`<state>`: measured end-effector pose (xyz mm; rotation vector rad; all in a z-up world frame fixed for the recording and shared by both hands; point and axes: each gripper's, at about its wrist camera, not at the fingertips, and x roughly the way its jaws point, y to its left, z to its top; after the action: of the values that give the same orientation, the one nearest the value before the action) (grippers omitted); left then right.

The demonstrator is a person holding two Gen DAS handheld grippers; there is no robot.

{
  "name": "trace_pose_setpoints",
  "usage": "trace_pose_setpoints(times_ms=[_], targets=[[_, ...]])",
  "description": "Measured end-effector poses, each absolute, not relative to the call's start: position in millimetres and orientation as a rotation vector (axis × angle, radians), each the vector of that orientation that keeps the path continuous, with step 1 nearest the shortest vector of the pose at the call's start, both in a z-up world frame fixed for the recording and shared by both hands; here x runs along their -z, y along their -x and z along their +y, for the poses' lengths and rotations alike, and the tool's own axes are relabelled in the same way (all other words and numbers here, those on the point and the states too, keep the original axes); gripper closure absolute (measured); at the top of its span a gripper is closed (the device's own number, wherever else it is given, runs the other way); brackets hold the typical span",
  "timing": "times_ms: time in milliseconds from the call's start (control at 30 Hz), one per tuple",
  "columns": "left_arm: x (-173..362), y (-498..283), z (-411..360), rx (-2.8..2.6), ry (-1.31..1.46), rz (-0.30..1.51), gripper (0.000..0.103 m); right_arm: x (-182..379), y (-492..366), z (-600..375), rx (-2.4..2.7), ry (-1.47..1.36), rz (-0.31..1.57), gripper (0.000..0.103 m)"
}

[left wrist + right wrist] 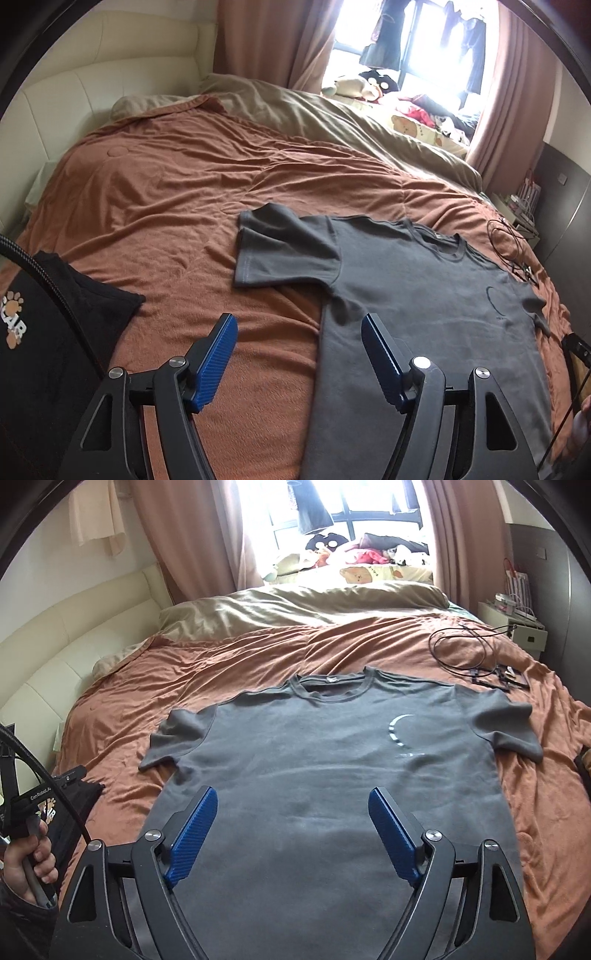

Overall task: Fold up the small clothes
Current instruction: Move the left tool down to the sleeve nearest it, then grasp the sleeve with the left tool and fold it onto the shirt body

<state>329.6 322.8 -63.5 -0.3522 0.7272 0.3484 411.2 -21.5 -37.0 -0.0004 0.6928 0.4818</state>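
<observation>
The left gripper [299,332] has its blue jaws spread, with nothing between them, above the left edge of the grey T-shirt [424,314]. The right gripper [291,806] is also spread and empty, over the shirt's lower middle. The shirt lies flat, front up, on the orange bedcover [166,192]. A black garment [44,332] lies to the left.

T-shirt [332,775] lies flat on bed [221,657], cables [465,646] behind.
</observation>
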Motion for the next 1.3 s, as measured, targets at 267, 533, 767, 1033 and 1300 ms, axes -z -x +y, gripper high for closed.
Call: trace_pose_setpoints(times_ms=[267, 533, 767, 1033, 1300], targets=[[94, -383, 378, -0.348, 0.413, 0.809, 0.041, 42, -482, 49, -0.518, 0.033, 0.763, 0.042], [120, -439, 418, -0.332, 0.419, 0.845, 0.041, 67, -549, 106, -0.615, -0.003, 0.865, 0.064], [154, -469, 453, -0.328, 0.462, 0.886, 0.041, 95, -597, 148, -0.636, -0.028, 0.922, 0.078], [181, -498, 473, -0.317, 0.462, 0.912, 0.041, 129, -624, 195, -0.68, -0.024, 0.976, 0.09], [193, -515, 474, -0.29, 0.44, 0.914, 0.072, 156, -648, 217, -0.682, -0.08, 1.034, 0.091]])
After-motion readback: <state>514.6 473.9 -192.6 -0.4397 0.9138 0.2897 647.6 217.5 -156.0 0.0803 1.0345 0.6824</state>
